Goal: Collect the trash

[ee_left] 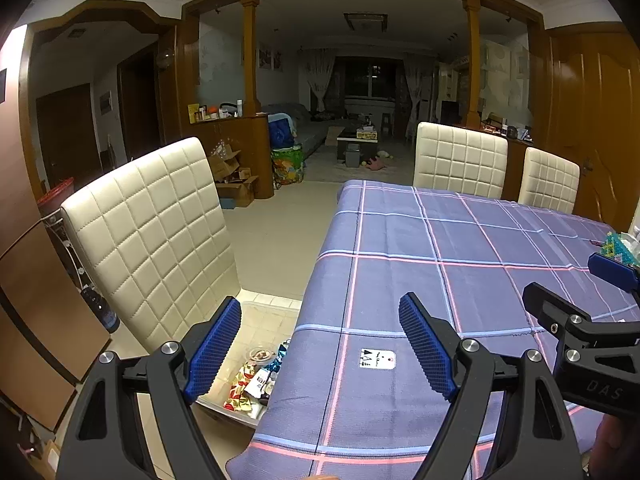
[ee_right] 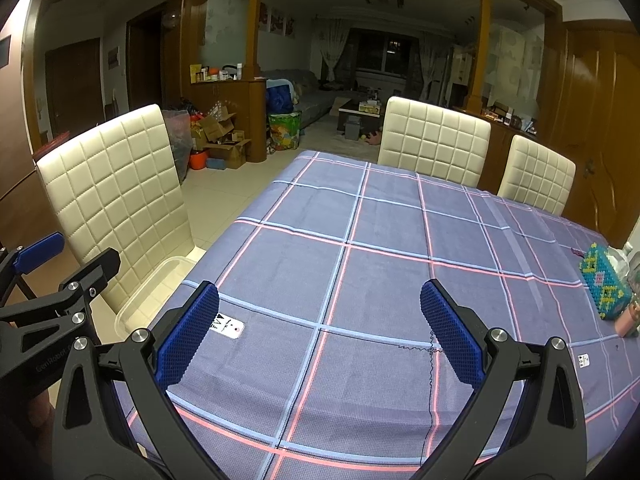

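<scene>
With wrappers already heaped in a clear plastic bin (ee_left: pixel 256 376) on the cream quilted chair (ee_left: pixel 160 240) at 8 o'clock, the left hand-held gripper (ee_left: pixel 320 344) and right hand-held gripper (ee_right: pixel 320 332) hover, ribbed blue pads spread wide and empty, above the plaid-clothed surface (ee_right: pixel 380 280), seemingly cleared.

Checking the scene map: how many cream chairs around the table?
3: one chair at the table's left side beside the clear bin, two at the far end. Others may sit out of frame.
</scene>
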`<state>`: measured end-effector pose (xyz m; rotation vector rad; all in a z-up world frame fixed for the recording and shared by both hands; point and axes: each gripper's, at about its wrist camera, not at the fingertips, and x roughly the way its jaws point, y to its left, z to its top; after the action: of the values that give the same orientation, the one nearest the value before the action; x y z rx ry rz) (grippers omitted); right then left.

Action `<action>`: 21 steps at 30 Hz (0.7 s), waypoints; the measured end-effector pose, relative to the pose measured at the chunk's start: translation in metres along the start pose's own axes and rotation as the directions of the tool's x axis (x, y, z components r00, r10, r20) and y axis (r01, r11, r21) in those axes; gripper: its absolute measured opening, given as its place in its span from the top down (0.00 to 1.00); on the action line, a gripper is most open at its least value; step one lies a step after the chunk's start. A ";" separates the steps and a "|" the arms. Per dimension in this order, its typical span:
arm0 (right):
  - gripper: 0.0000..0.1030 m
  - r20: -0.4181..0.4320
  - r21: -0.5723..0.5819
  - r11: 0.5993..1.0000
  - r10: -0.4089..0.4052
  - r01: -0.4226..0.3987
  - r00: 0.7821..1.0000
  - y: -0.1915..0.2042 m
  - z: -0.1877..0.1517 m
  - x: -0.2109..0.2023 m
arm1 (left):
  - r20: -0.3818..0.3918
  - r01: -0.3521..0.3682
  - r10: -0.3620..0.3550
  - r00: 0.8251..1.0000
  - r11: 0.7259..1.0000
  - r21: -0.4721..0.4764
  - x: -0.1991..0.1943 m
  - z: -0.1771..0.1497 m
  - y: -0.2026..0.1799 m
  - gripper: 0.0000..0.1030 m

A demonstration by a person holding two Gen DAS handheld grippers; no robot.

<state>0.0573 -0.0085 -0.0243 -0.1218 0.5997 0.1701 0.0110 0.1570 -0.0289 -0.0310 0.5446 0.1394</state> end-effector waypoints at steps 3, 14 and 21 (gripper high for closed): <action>0.04 0.000 -0.001 1.000 -0.001 0.001 1.000 0.000 0.000 0.000 | -0.005 0.004 -0.004 1.000 1.000 0.000 0.001 0.000 0.001 0.23; 0.04 -0.001 -0.001 1.000 0.000 0.000 1.000 0.000 0.000 0.000 | -0.007 0.006 -0.006 1.000 1.000 0.006 0.002 -0.001 -0.001 0.23; 0.04 -0.001 0.000 1.000 0.000 0.000 1.000 0.000 0.001 0.000 | -0.006 0.005 -0.005 1.000 1.000 0.008 0.001 -0.001 -0.001 0.23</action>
<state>0.0577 -0.0088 -0.0239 -0.1216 0.6006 0.1703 0.0118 0.1560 -0.0303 -0.0252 0.5505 0.1320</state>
